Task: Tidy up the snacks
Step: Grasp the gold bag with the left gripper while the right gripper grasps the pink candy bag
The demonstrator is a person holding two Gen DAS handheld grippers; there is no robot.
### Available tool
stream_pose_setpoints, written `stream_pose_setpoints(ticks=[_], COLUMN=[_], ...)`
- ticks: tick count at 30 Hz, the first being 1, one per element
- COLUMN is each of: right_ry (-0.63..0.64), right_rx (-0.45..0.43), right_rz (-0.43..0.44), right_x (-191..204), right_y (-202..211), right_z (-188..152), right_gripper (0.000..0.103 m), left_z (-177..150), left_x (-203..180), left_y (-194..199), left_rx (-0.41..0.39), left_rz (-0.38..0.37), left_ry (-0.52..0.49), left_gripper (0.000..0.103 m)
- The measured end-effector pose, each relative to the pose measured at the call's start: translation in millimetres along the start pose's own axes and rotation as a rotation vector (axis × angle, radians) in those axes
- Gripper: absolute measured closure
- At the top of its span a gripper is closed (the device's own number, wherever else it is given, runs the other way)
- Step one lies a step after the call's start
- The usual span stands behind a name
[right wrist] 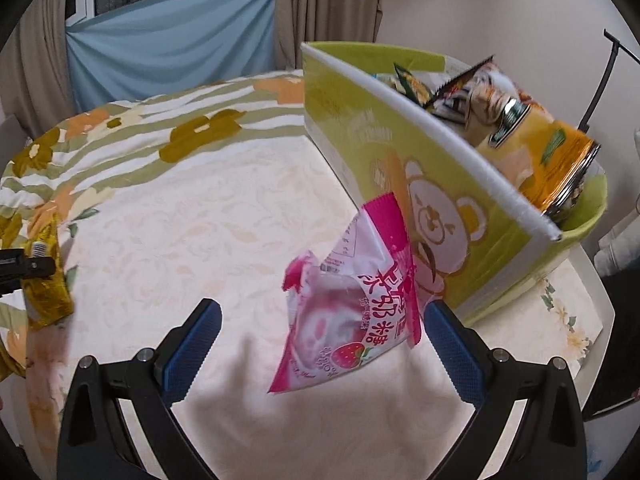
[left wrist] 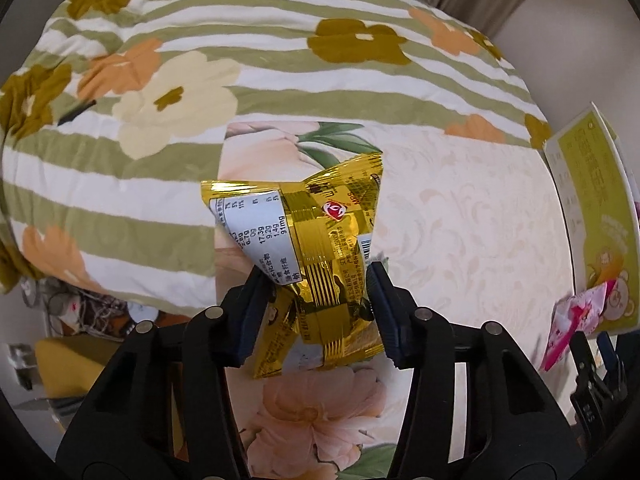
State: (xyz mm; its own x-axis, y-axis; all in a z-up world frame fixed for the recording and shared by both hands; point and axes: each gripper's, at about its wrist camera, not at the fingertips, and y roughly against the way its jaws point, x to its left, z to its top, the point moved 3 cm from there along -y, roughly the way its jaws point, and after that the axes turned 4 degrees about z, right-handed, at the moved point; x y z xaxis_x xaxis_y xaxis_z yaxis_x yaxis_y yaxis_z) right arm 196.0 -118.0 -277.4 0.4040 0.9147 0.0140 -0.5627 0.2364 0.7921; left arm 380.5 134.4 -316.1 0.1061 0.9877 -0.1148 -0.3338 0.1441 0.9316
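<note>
Left wrist view first: left tool (left wrist: 320,280) clamped on a gold snack packet (left wrist: 316,256), pads pressing both crumpled sides, packet sticking up and forward over the cream bedspread (left wrist: 460,208). Striped flowered quilt (left wrist: 200,80) bunched behind. Far right edge, a sliver of the green box (left wrist: 592,216), with the pink packet (left wrist: 568,320) in front of it.

Over to the right wrist view: right tool (right wrist: 320,344) with fingers wide apart, nothing gripped. Pink strawberry packet (right wrist: 352,304) standing between the blue pads (right wrist: 192,344), nearer the right one, possibly brushing it but not pinched; hard to say whether resting on the bedspread or loose in the air. Green box (right wrist: 400,152) with the bear print just behind, open top already holding several snack bags (right wrist: 520,136). Gold packet (right wrist: 44,280) visible at the left edge in the other tool.

Judging progress: well underway, some snacks boxed, at least these two left outside. Gold one secured and ready to carry across; pink one wanting a proper pinch first.
</note>
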Motion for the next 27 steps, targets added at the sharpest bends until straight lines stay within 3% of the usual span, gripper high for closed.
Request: stream_pose_setpoints(ticks=[4, 14, 27], right_ry=[0.004, 0.037, 0.051], right_rx=[0.023, 0.032, 0.067], right_rz=[-0.010, -0.039, -0.009], right_x=[-3.3, -7.3, -12.7], right_y=[-14.1, -30.4, -44.5], right_z=[-1.3, 0.4, 2.9], right_gripper=[0.002, 0.003, 0.030], left_z=[-2.8, -11.7, -23.7], left_x=[-3.8, -7.0, -6.6], left_y=[2.6, 11.2, 24.8], left_rx=[0.011, 0.015, 0.013], left_rz=[-0.015, 0.005, -0.020], left_ry=[-0.010, -0.016, -0.005], left_gripper=[0.067, 0.070, 0.070])
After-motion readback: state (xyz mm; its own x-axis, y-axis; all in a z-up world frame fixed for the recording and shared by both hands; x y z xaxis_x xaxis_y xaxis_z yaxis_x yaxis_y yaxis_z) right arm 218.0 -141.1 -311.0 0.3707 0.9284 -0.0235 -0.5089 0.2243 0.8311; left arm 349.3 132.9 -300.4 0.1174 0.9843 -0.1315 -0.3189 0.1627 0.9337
